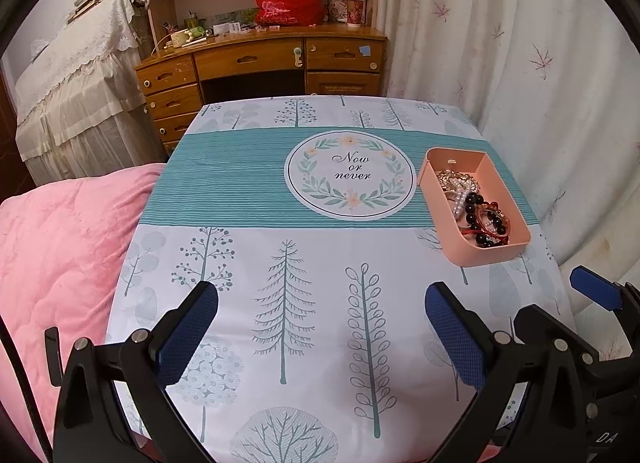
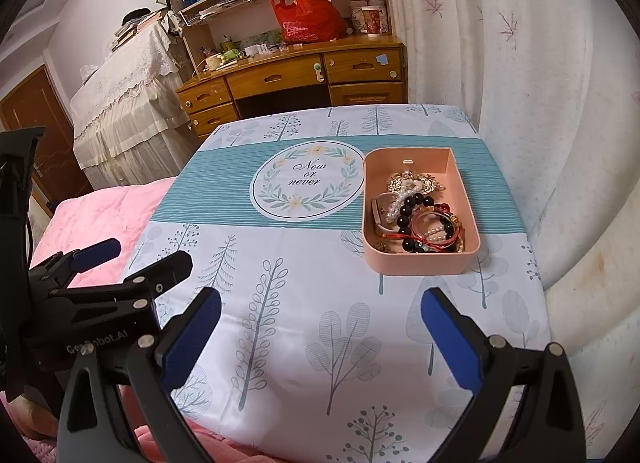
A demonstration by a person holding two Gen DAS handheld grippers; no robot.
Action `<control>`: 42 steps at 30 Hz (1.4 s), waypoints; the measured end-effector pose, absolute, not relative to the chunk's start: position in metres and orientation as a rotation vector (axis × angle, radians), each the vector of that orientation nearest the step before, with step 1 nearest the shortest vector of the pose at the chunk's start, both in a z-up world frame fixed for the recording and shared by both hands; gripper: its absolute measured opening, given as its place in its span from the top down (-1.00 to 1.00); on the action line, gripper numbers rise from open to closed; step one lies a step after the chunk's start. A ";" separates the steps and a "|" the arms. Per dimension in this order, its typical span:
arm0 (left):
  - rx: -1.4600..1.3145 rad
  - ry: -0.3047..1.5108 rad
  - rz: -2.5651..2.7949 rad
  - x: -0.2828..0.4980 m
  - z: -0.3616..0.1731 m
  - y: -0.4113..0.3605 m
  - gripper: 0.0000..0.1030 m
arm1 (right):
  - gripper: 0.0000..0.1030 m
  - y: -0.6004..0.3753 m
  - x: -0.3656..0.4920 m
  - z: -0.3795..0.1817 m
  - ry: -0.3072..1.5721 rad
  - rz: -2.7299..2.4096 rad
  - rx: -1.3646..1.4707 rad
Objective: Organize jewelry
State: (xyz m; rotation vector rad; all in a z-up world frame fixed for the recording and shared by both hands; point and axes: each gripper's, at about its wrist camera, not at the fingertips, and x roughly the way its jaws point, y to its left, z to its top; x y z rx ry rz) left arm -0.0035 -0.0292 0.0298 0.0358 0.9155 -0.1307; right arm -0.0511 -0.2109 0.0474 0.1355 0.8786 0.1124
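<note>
A pink open box [image 1: 502,253] [image 2: 424,265] stands on the right side of the table. It holds a heap of jewelry [image 1: 476,209] [image 2: 420,215]: black bead bracelets, pearl strands, red cords and a gold piece. My left gripper [image 1: 322,305] is open and empty above the table's front left part, well short of the box. My right gripper [image 2: 320,307] is open and empty above the front edge, the box ahead and slightly right. In the right wrist view the left gripper [image 2: 132,259] shows at the left; in the left wrist view the right gripper's fingertip [image 1: 592,287] shows at the right.
The table carries a tree-patterned cloth [image 1: 304,263] [image 2: 296,283] with a teal band. A pink quilt [image 1: 60,247] lies to the left. A white curtain [image 1: 540,63] hangs close on the right. A wooden desk [image 1: 260,63] with a red bag stands behind.
</note>
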 end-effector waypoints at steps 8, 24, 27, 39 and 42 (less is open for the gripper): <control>0.034 0.922 -0.126 -0.001 0.028 -0.027 -0.99 | -0.95 -0.211 -0.051 0.047 0.881 0.115 0.136; 0.032 0.927 -0.127 0.005 0.023 -0.028 -0.99 | -0.95 -0.214 -0.044 0.041 0.894 0.096 0.136; 0.037 0.928 -0.130 0.006 0.022 -0.027 -0.99 | -0.95 -0.214 -0.043 0.041 0.895 0.096 0.135; 0.045 0.932 -0.143 0.009 0.021 -0.028 -0.99 | -0.95 -0.218 -0.041 0.037 0.896 0.075 0.126; 0.058 0.934 -0.156 0.010 0.021 -0.031 -0.99 | -0.95 -0.219 -0.042 0.039 0.892 0.071 0.119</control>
